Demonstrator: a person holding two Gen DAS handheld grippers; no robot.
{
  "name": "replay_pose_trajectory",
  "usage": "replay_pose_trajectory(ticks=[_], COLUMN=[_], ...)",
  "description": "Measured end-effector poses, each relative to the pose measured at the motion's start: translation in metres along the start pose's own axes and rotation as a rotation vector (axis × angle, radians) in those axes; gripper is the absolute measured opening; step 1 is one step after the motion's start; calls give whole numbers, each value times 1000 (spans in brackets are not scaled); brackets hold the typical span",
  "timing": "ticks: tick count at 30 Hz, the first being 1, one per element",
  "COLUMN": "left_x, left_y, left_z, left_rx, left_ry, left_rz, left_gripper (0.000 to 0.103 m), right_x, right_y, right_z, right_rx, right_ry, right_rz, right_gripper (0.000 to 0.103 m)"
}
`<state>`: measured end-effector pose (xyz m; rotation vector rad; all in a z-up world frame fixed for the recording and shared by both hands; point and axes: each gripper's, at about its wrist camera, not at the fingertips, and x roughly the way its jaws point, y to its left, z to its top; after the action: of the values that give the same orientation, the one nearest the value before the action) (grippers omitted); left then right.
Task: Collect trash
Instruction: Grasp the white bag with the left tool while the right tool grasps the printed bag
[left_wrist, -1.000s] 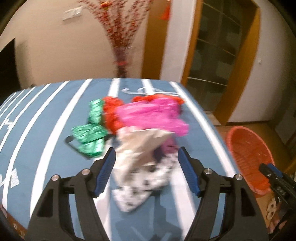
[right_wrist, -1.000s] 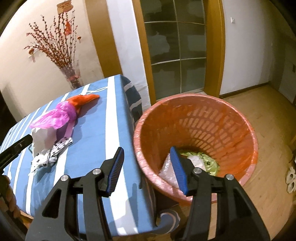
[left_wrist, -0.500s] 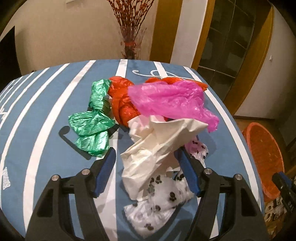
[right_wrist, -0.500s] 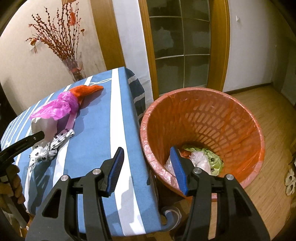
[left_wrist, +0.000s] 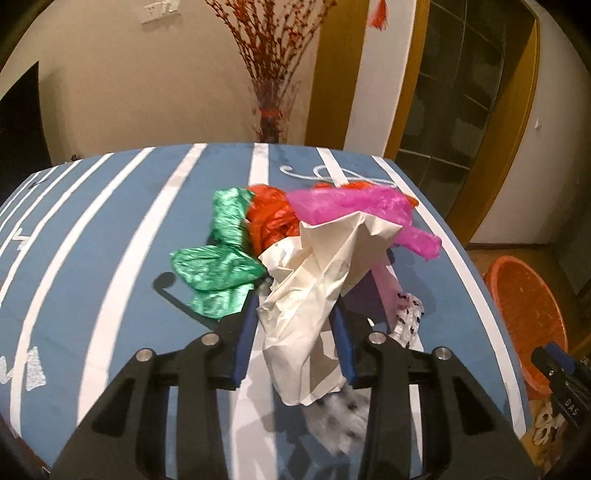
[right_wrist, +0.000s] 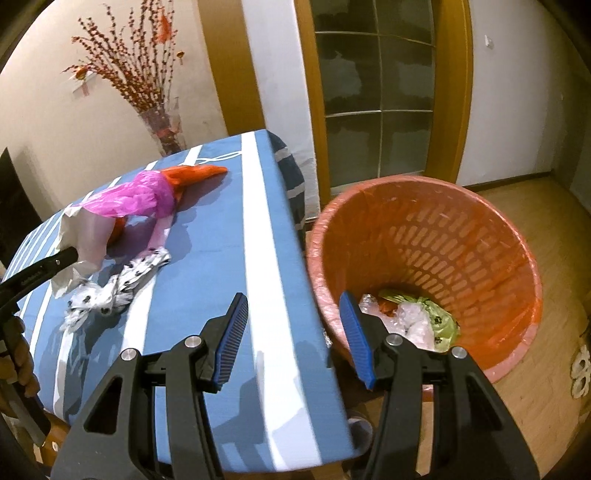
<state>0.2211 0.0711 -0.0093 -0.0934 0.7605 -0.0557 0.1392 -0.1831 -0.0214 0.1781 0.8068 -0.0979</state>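
Gripping a crumpled cream bag (left_wrist: 314, 280), our left claw (left_wrist: 295, 314) has its two blue pads drawn in close on either side of the plastic, which bulges up from between them in the lower middle of the left view. Whether the pads pinch it firmly we cannot tell, since the bag hides the contact. Just beyond it, toward the middle of the frame, lie a green bag (left_wrist: 218, 269), an orange bag (left_wrist: 271, 218) and a pink bag (left_wrist: 354, 206), all bunched together and touching; a spotted white bag (left_wrist: 406, 317) trails under the right pad. Everything sits on the striped blue tablecloth (left_wrist: 110, 236). Our right claw (right_wrist: 293, 332) hangs wide open and empty at the table's edge, in the lower middle of its own view. The orange bin (right_wrist: 461, 236) stands on the floor at right, already holding some waste. From the left claw it lies far to the right, past the table's edge, so we judge the cream bag must travel rightward and down; the right claw is the nearer one.
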Motion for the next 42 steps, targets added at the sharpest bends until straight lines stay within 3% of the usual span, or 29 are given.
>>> replay_pose_trajectory(ticks=[9,16,30,36,42], left_x=[-27,-27,-66,-76,-75], left_y=[35,55,84,97,102], left_z=[3,0,11,16,16], left_rx=[-49,-78,-140,-154,-167], left_ry=[-47,-42,-139,-158,-149], left_rz=[24,21,42,60,67], left_gripper=[35,29,29,29,29], right_x=[2,2,10,32,59], right_y=[40,70,126,157,160], right_z=[3,2,9,7,-1], right_rx=[-56,-115,-184,-202,-178], right_ry=[1,1,6,45,122], right_rz=[65,101,192,217,171], right_gripper=[52,52,52,52,51])
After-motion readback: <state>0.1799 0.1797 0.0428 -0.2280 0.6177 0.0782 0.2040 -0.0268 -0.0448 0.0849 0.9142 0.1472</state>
